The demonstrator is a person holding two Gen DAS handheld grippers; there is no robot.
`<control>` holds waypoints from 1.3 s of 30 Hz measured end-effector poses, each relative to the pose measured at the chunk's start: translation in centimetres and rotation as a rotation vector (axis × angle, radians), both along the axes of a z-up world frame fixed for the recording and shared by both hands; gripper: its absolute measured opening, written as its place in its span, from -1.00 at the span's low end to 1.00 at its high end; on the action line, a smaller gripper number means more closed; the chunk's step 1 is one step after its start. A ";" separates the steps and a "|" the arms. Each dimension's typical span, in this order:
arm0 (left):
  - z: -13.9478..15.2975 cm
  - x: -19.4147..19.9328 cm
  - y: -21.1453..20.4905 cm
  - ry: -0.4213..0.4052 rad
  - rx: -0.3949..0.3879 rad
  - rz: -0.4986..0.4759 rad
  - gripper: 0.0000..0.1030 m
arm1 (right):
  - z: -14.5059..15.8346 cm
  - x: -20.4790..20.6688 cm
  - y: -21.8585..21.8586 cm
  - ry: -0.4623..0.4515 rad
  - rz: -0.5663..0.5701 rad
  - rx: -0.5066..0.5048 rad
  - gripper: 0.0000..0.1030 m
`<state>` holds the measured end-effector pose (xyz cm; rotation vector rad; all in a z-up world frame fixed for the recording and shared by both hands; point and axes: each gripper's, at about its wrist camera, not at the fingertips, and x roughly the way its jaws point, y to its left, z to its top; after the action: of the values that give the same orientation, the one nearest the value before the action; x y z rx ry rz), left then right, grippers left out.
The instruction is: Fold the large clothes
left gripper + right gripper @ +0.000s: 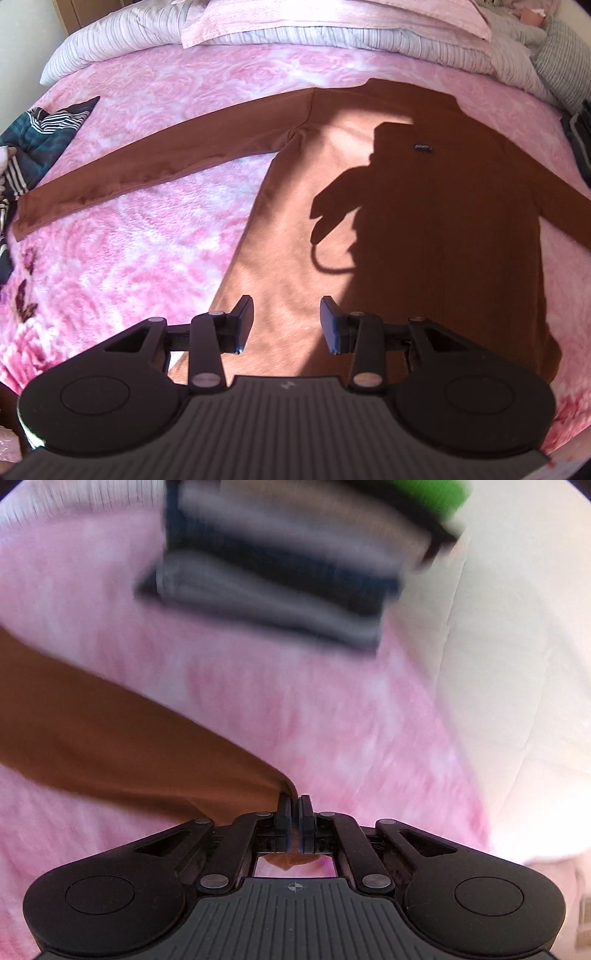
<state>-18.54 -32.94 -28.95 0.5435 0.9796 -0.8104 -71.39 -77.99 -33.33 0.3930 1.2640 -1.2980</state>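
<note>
Right wrist: tongs (294,805) pinching brown sleeve (110,738).

Hard sunlight throws a sharp shadow across the brown garment (369,206); the right wrist view is motion-blurred, fisheye-bent.

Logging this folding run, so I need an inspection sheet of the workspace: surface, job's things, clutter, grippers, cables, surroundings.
Surface: pink floral blanket over a bed.
Job's things: brown top spread flat, one sleeve stretched out sideways; the other sleeve's end is pinched in the right gripper.
Clutter: striped dark garment at the blanket's edge; folded stack, blurred.
Grippers: left gripper open above the top's hem; right gripper shut on the sleeve.
Cables: nothing seen directly, only a looped shadow on the top.
Surroundings: striped bedding at the head, pale wall.
</note>
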 end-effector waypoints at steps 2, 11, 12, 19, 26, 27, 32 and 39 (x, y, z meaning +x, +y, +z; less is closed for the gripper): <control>-0.3 0.5 0.7 0.004 0.017 0.014 -0.33 | -1.6 0.1 0.4 0.015 -0.071 0.055 -0.87; -1.1 5.3 6.6 0.102 0.062 0.120 -0.19 | 0.1 6.0 18.9 -0.677 -0.038 0.284 -0.26; -1.4 5.8 7.3 0.120 0.053 0.137 -0.18 | -0.5 7.1 21.3 -0.722 -0.023 0.349 -0.26; -4.0 8.6 9.9 0.281 0.001 0.155 -0.07 | -3.8 11.4 29.8 -0.852 -0.109 0.424 -0.26; -8.2 9.6 9.8 0.399 -0.030 0.079 -0.12 | -4.5 13.3 33.0 -0.951 -0.208 0.294 -0.28; -8.2 9.6 9.7 0.398 -0.037 0.062 -0.13 | -4.6 14.2 33.5 -0.964 -0.190 0.313 -0.45; -8.1 10.5 10.4 0.413 -0.049 -0.028 -0.61 | -3.7 17.6 35.0 -0.853 -0.110 0.281 -0.88; -5.1 11.3 10.8 0.449 -0.101 -0.166 -0.86 | 2.1 14.0 35.0 -0.807 -0.147 0.229 -0.89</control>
<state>-7.27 -22.15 -34.10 0.3635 1.3064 -1.1555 -57.43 -42.97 -31.19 1.0670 0.6939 -0.9483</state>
